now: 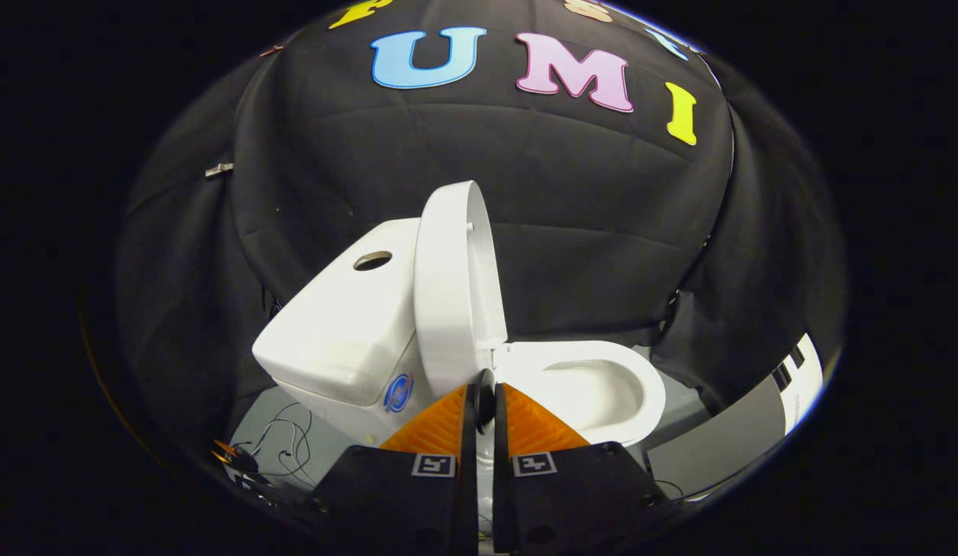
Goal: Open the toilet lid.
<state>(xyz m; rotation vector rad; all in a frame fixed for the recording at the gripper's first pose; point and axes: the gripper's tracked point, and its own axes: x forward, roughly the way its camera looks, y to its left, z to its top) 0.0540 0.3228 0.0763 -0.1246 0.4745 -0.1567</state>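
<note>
A white toilet stands on the floor ahead of me. Its lid (455,286) is raised and stands nearly upright, with its back against the tank (340,332). The tank top has a round hole (373,260). To the right of the lid, the bowl (602,386) lies uncovered with its rim showing. My gripper (484,398) points at the base of the lid near the hinge. Its orange fingers (436,428) are drawn together, leaving only a thin slit, and hold nothing. I cannot tell whether the tips touch the toilet.
A blue round sticker (399,392) sits on the tank's side. Loose cables (282,452) lie on the grey floor to the left of the toilet. A grey and white panel (764,421) stands to the right of the bowl. Black cloth closes in all around.
</note>
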